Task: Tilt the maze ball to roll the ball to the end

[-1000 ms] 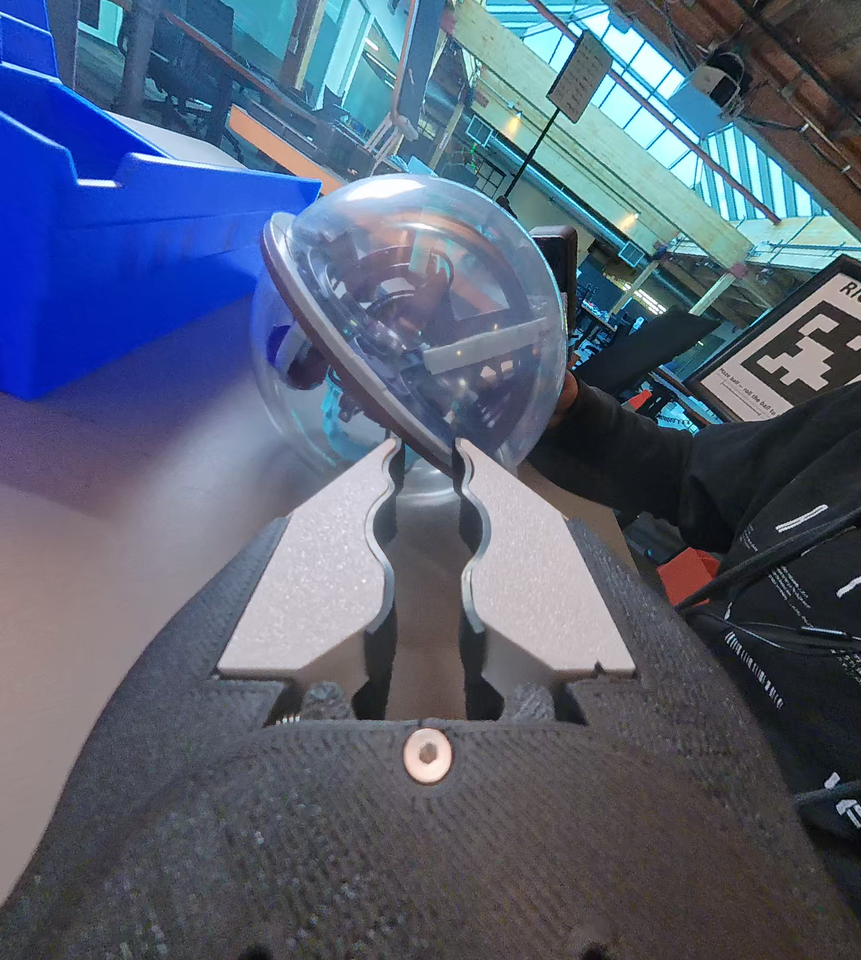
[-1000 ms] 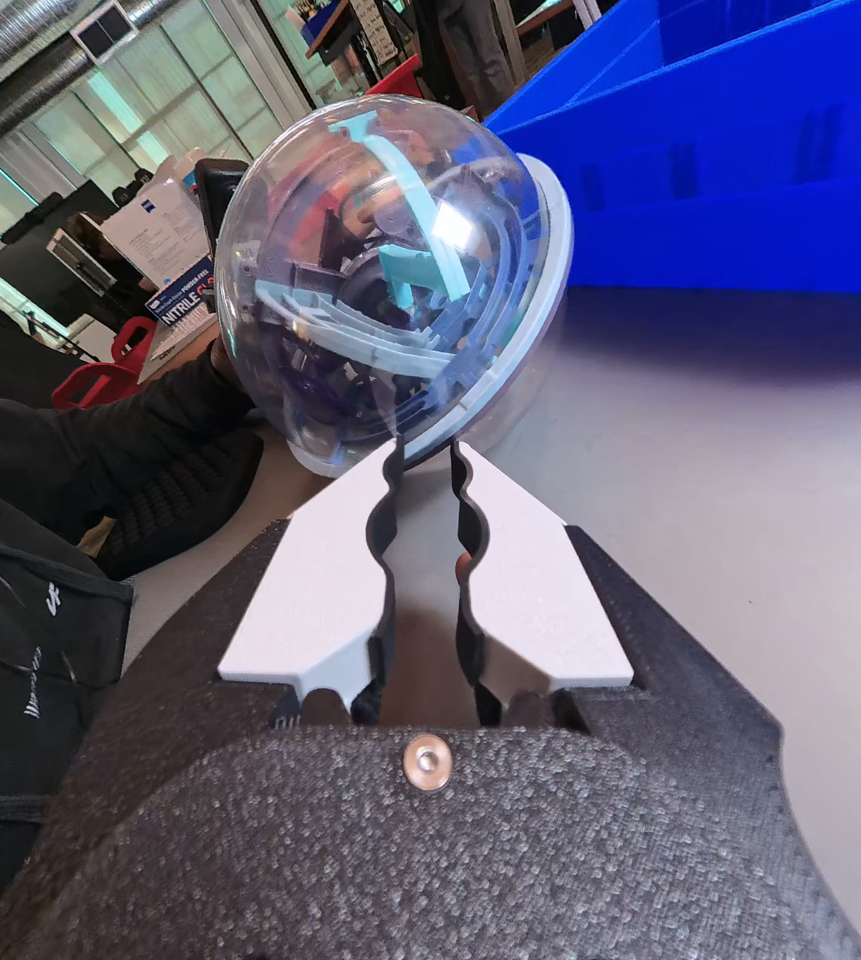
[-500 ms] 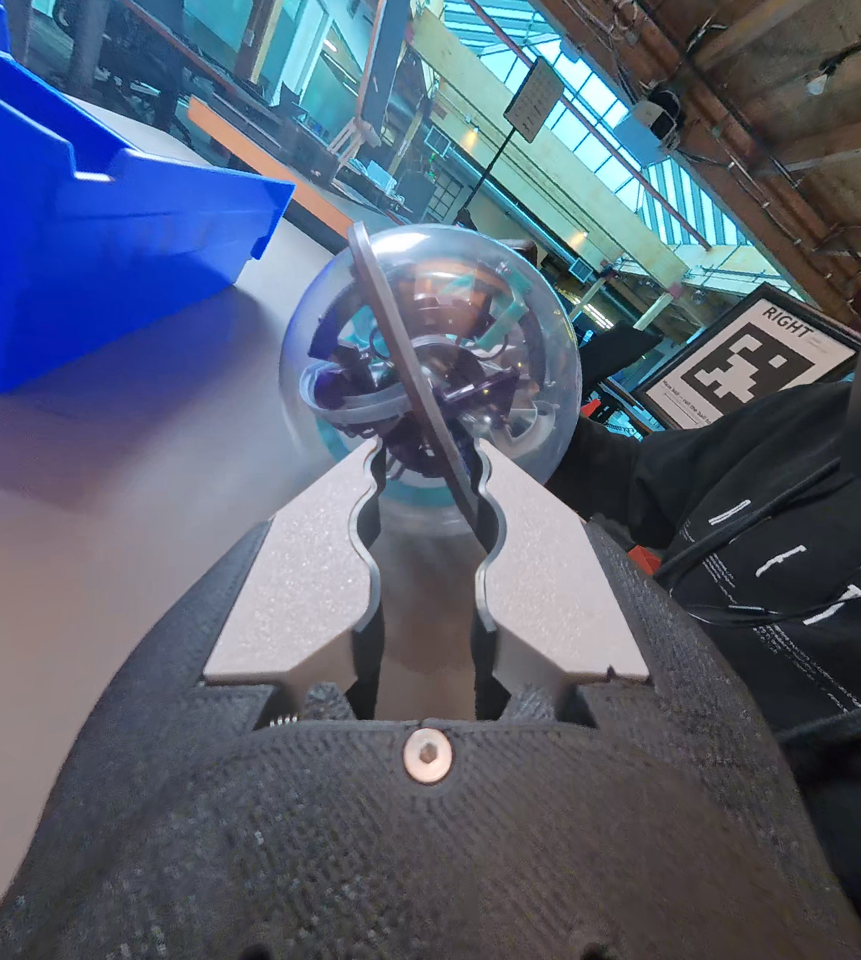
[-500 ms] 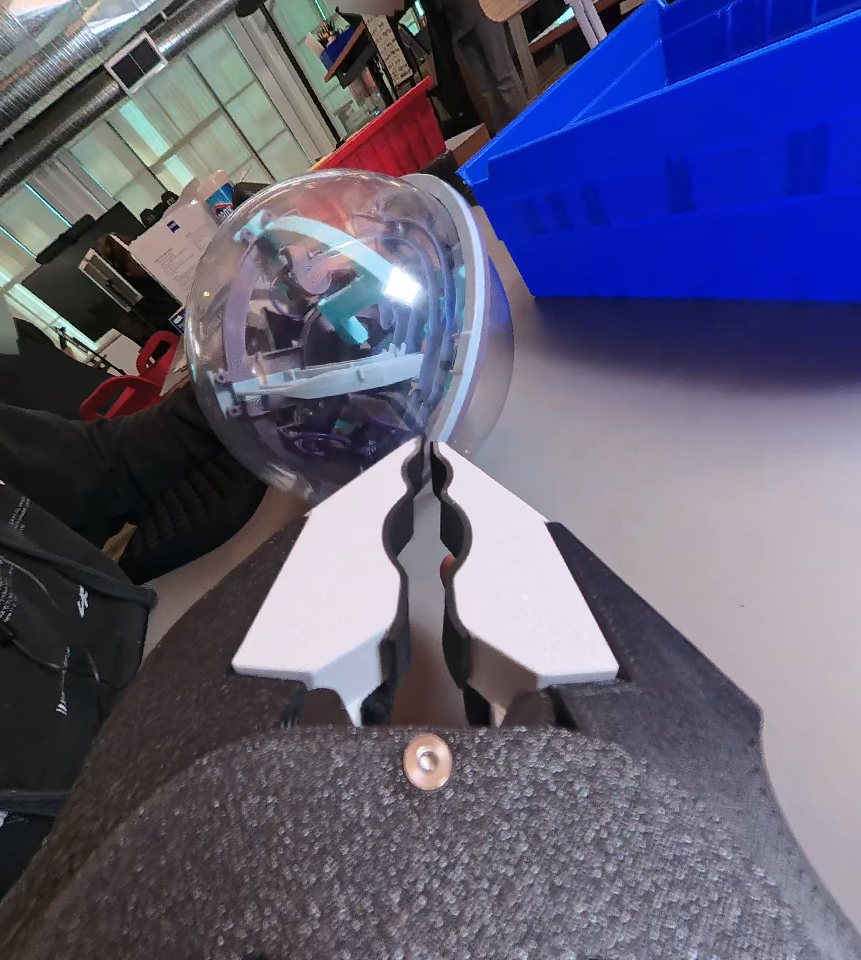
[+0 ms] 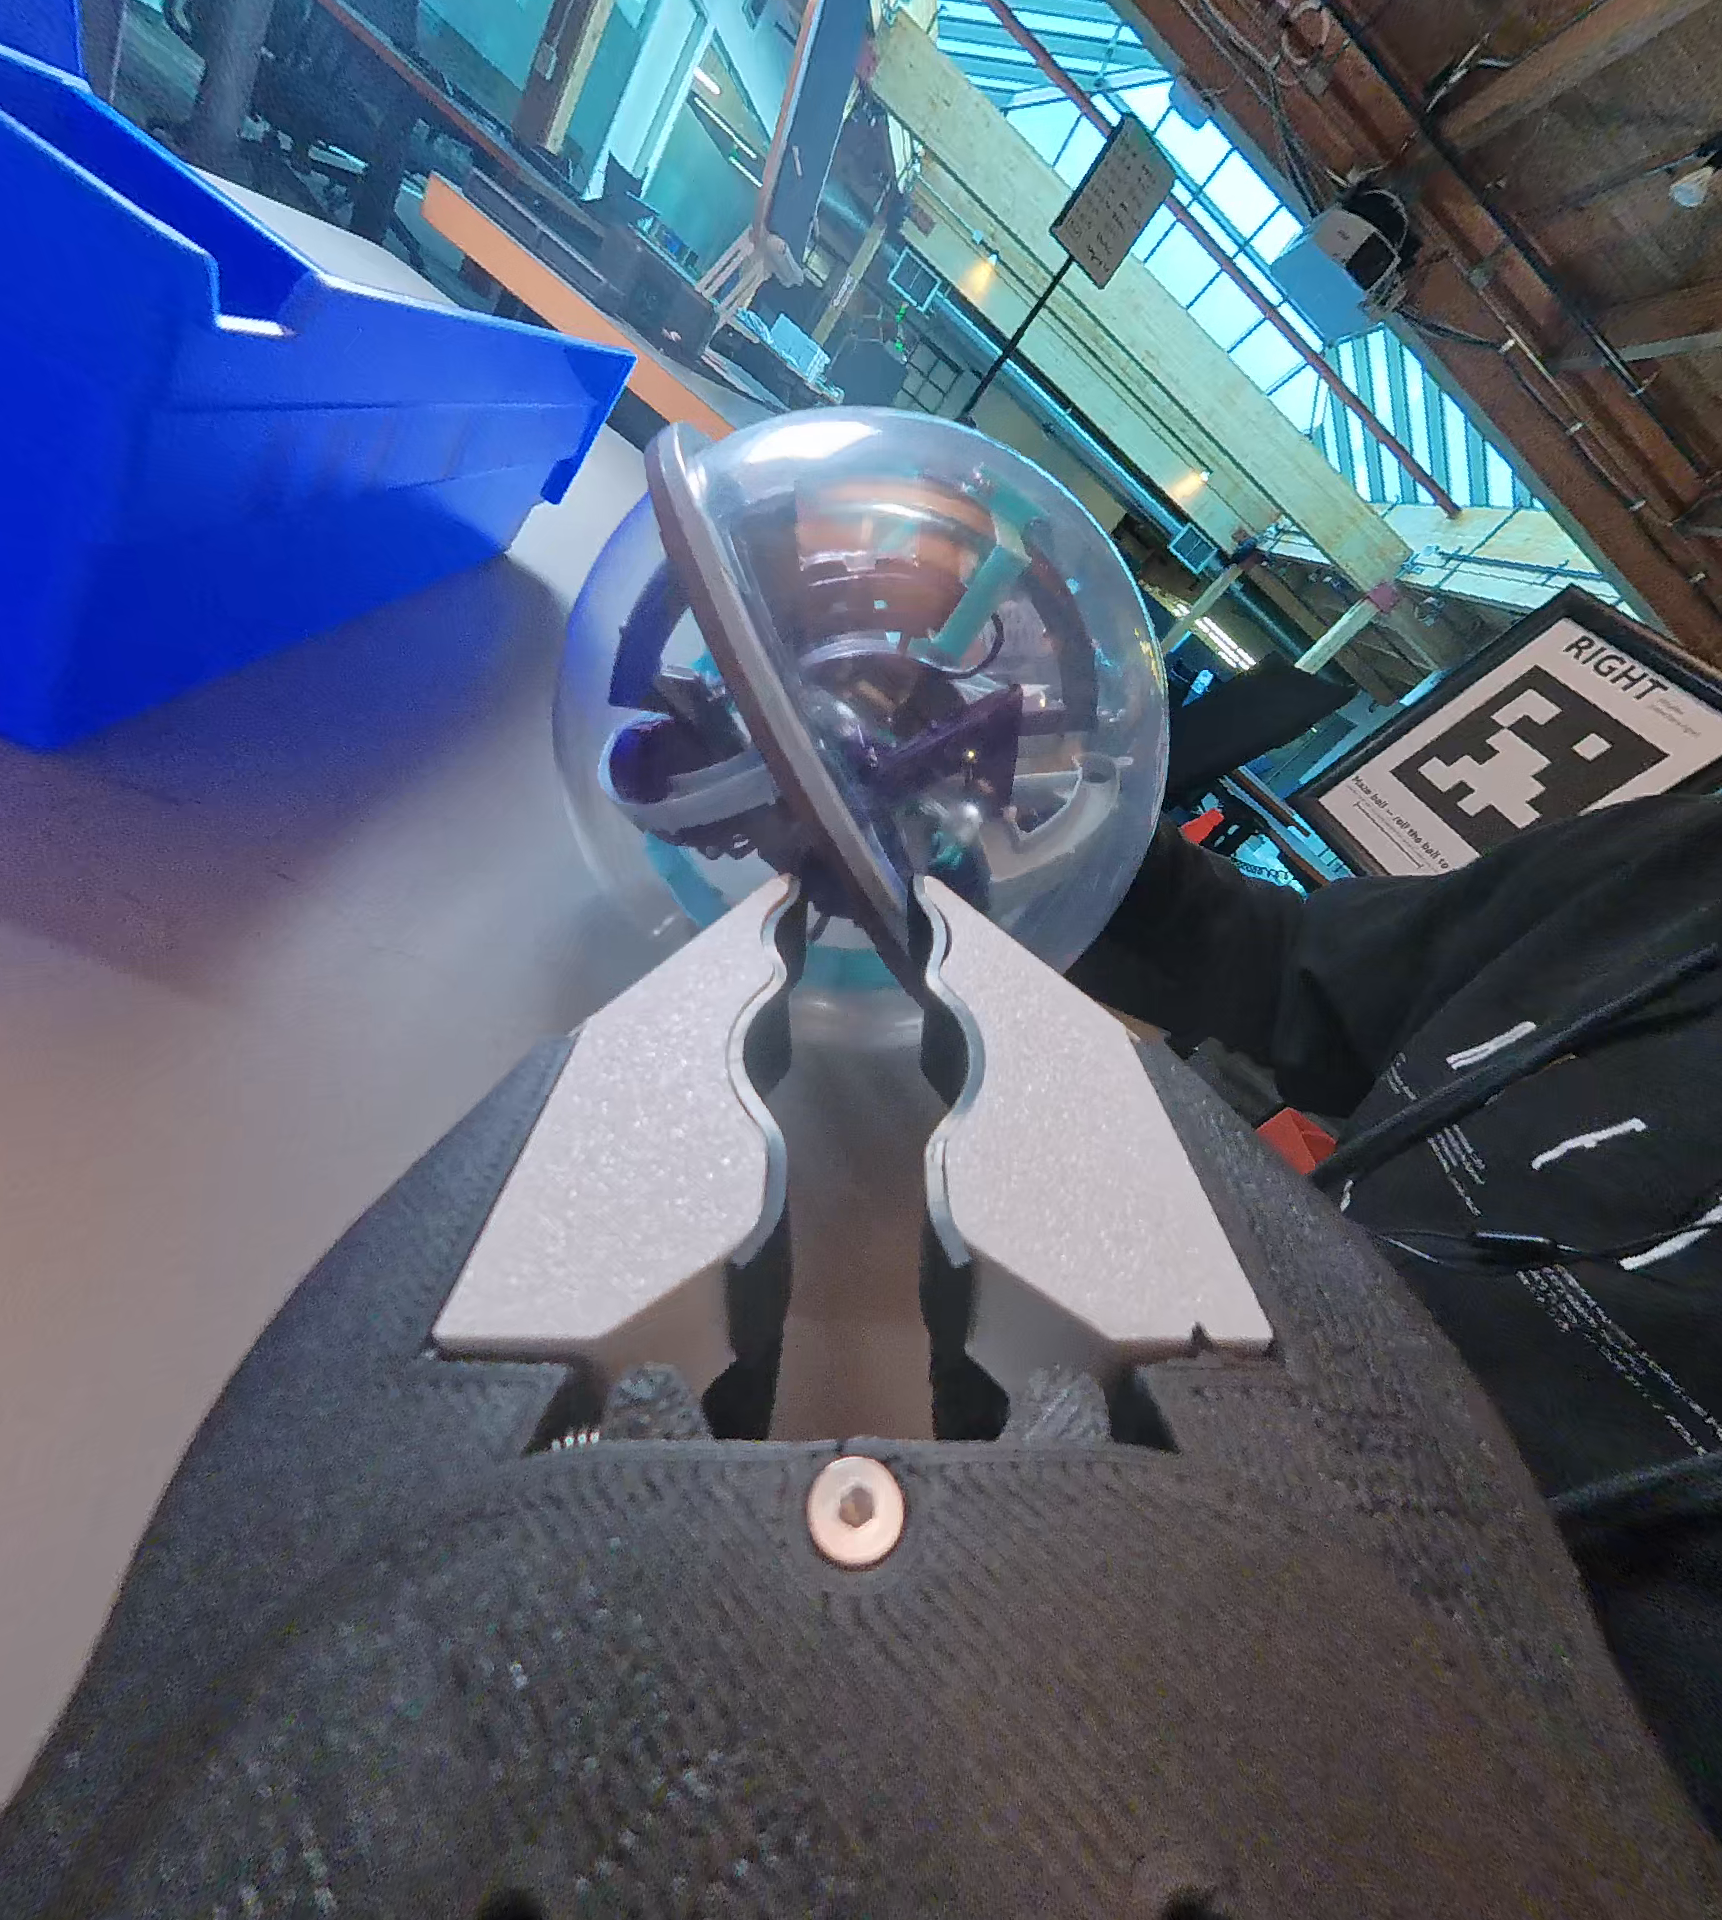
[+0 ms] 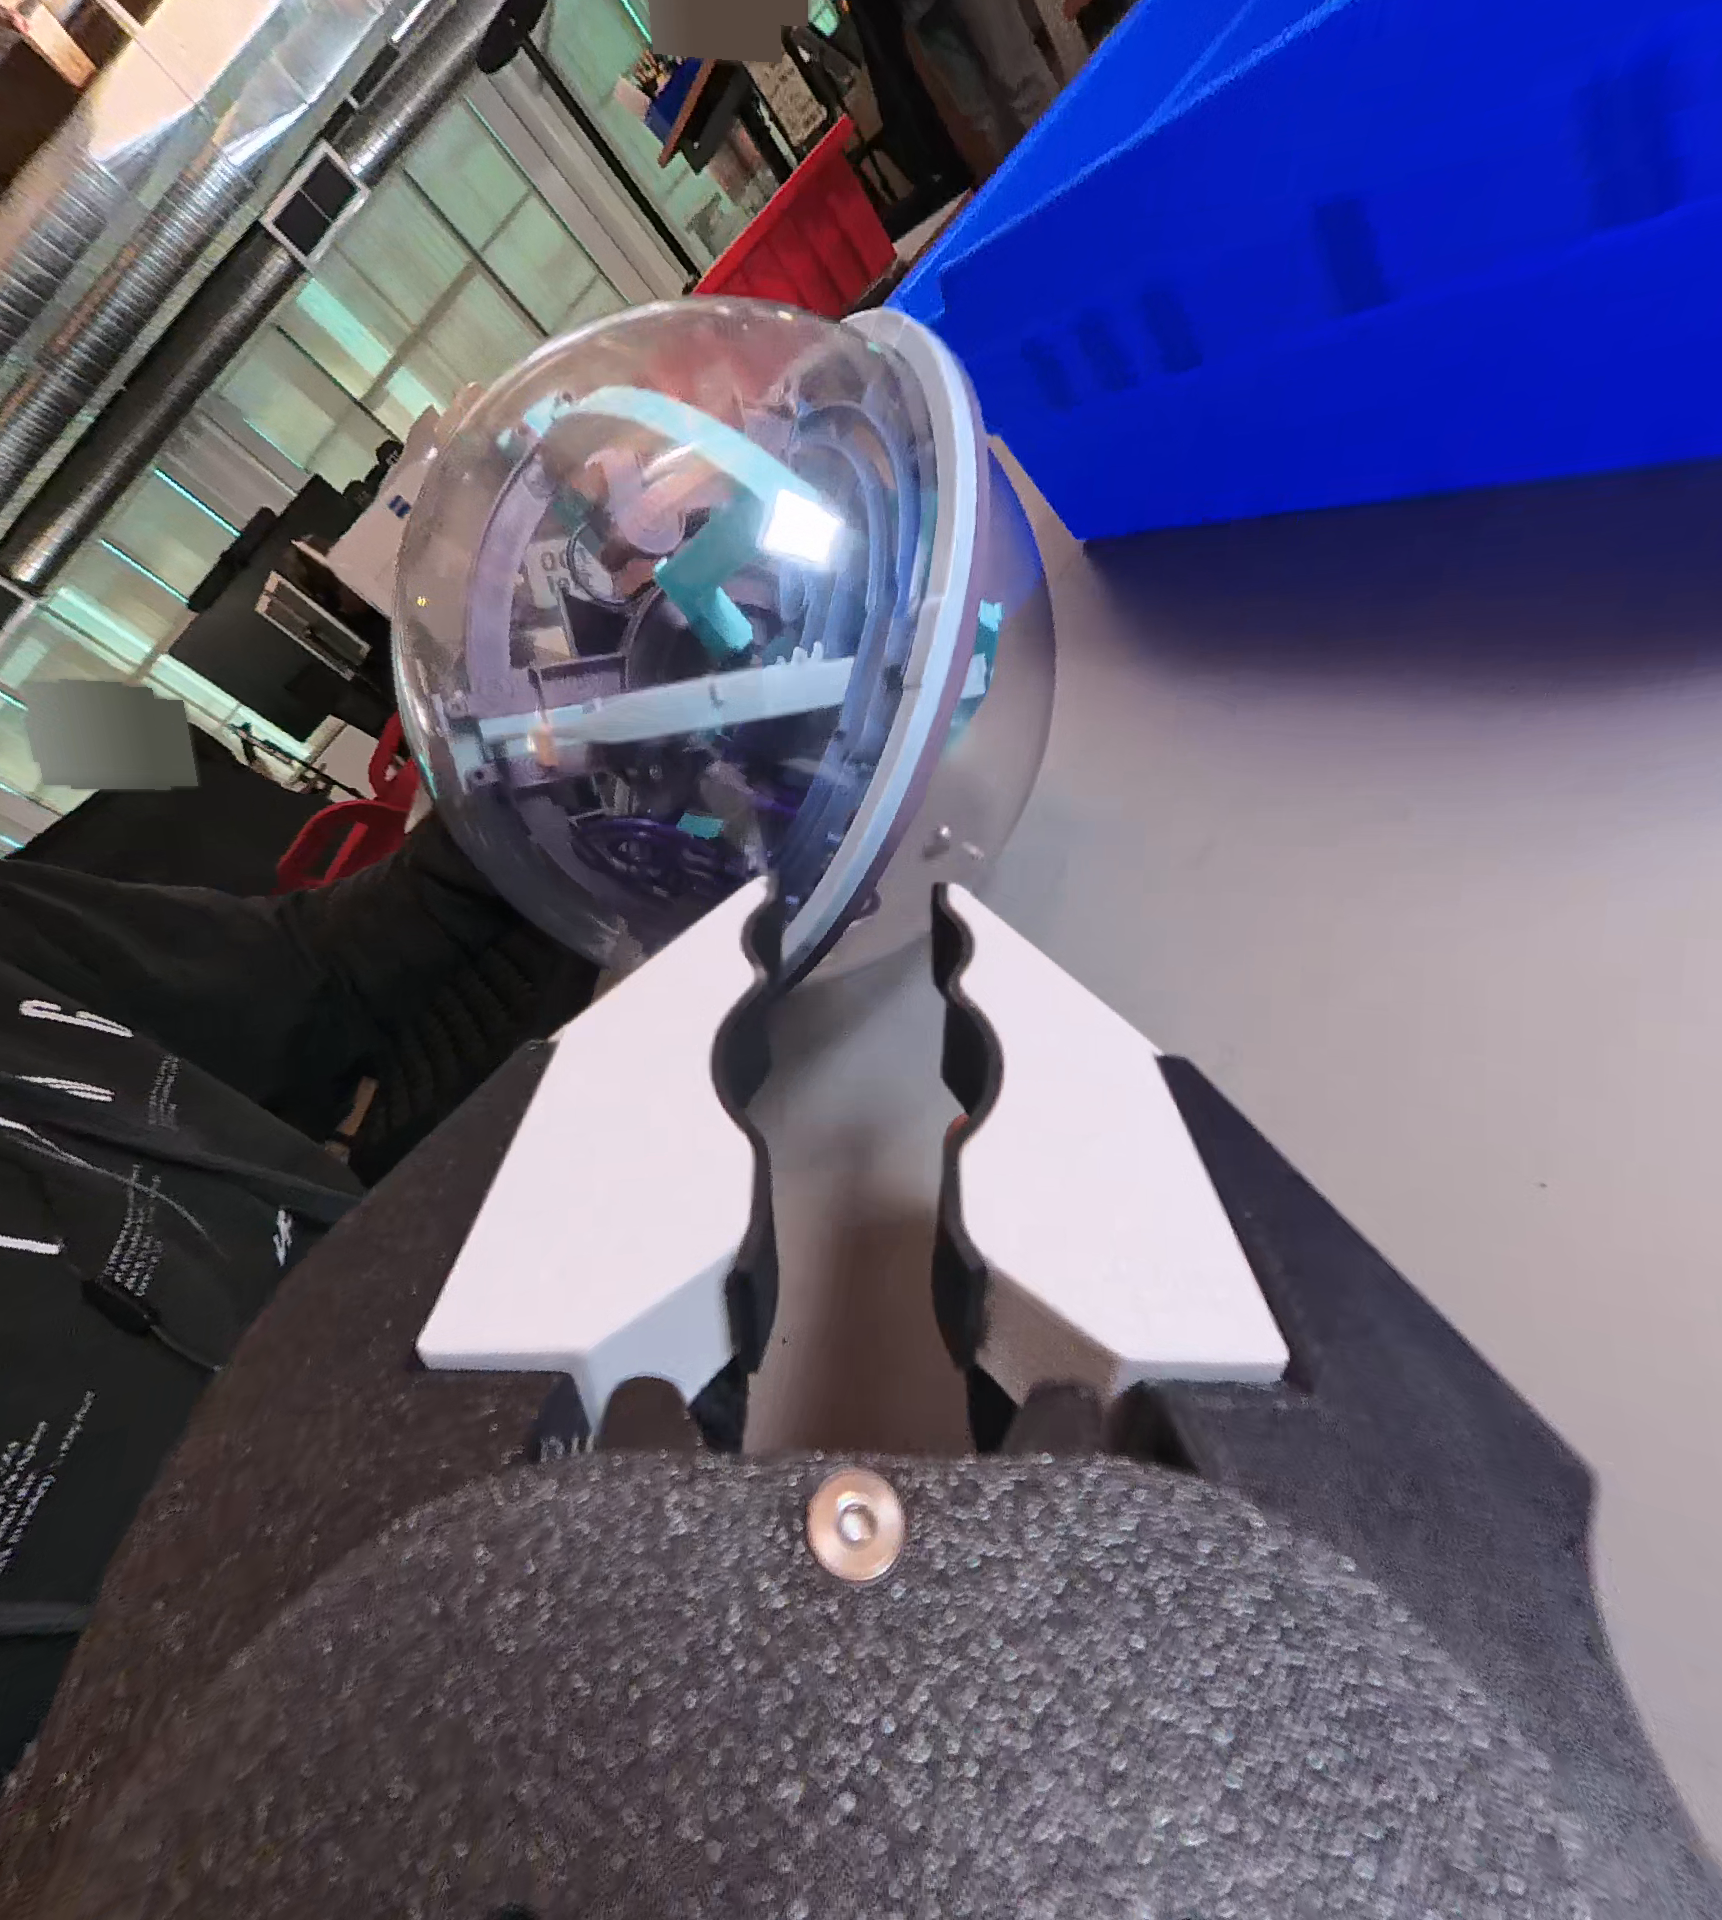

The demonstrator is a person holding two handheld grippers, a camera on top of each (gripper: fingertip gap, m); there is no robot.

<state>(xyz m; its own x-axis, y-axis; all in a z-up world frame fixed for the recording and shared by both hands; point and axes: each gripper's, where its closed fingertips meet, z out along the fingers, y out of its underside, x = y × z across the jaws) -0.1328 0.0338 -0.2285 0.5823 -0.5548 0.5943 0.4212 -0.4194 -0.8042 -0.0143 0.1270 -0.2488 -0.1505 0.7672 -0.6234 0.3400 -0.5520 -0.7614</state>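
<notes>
While 2 grippers hold its rim, the maze ball [image 5: 862, 696] sits tipped just past both sets of fingertips.

The left gripper [image 5: 852, 899] is narrow, pinching the flat rim ring that runs round the ball. The right gripper [image 6: 852, 904] is a bit wider – the rim touches its one finger [image 6: 628, 1132], so I cannot tell if it really grips. I think the ball is light, hard and hollow, with a smooth clear shell that would slip – so the thin rim is the best place to hold. It could crack if squeezed hard. The little ball inside is too small to find. Under the grippers is a smooth grey table [image 6: 1408, 935]. A blue bin [image 5: 161, 436] stands well beyond the ball. Behind is a big room with windows, wood beams and a framed sign [image 5: 1522, 758]. A black sleeve [image 6: 265, 966] lies beside the ball.
</notes>
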